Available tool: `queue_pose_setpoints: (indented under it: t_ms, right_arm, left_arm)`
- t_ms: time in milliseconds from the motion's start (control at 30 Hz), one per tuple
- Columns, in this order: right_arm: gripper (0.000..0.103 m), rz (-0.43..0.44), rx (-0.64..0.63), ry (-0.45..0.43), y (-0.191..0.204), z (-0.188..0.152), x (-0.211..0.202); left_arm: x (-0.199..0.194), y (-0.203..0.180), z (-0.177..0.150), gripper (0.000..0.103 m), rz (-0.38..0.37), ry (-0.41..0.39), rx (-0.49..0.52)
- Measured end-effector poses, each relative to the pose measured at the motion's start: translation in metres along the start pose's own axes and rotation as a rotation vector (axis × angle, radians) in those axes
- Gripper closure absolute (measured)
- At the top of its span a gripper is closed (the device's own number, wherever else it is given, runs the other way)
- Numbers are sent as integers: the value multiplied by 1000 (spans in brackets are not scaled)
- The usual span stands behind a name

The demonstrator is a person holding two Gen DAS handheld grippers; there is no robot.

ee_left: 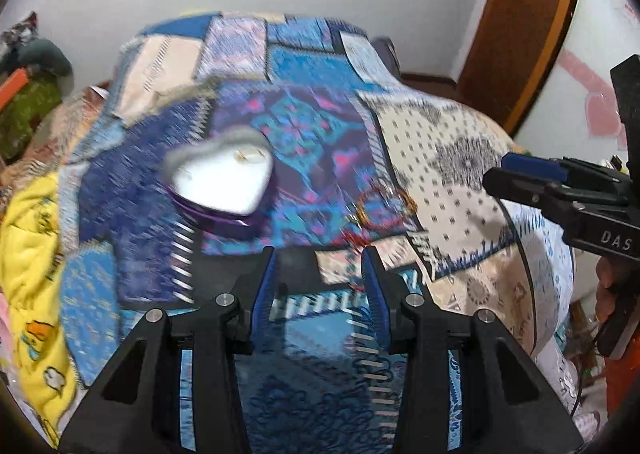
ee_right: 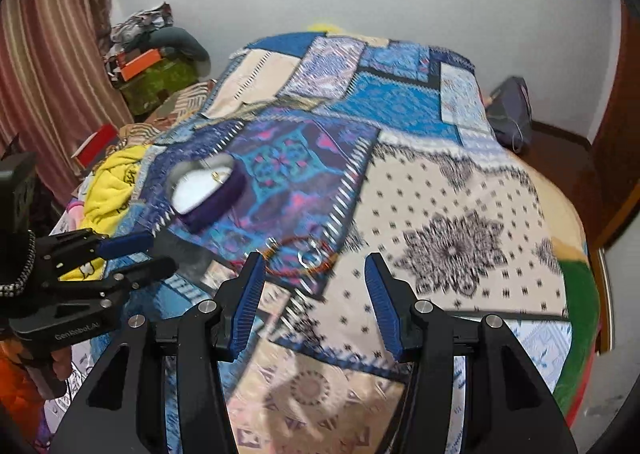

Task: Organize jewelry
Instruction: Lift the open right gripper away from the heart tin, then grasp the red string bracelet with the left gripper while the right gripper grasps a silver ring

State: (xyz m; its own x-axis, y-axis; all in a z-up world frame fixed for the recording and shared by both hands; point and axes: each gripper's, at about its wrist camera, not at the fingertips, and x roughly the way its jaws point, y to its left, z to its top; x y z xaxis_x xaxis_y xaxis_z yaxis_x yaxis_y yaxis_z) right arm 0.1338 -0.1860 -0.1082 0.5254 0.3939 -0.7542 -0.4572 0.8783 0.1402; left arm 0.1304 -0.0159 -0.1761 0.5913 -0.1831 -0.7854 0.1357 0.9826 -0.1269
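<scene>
Purple box: heart-shaped jewelry box (ee_left: 220,185), lid off, white lining, small gold piece inside; lay ahead-left of both jaws.
Bracelet: red-orange cord bracelet (ee_right: 300,256) on patchwork quilt (ee_right: 440,213), just beyond the right gripper (ee_right: 314,282).
Left gripper (ee_left: 320,274): jaws parted, nothing between.
Right gripper: jaws parted, empty.

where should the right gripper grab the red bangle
Take the near arc of the red bangle, coming down from above. It lies flat on the quilt beside smaller rings, so one finger goes inside the hoop, one outside.
</scene>
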Motion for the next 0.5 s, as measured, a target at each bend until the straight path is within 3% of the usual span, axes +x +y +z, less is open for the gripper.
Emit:
queue_pose_setpoints:
  t_ms: [300, 500]
  right_arm:
    - [55, 23, 37, 73, -16, -20, 22]
    - [55, 32, 50, 90, -21, -16, 37]
  left_arm:
    - [42, -14, -6, 61, -74, 101, 3]
    - [55, -16, -4, 61, -76, 91, -5]
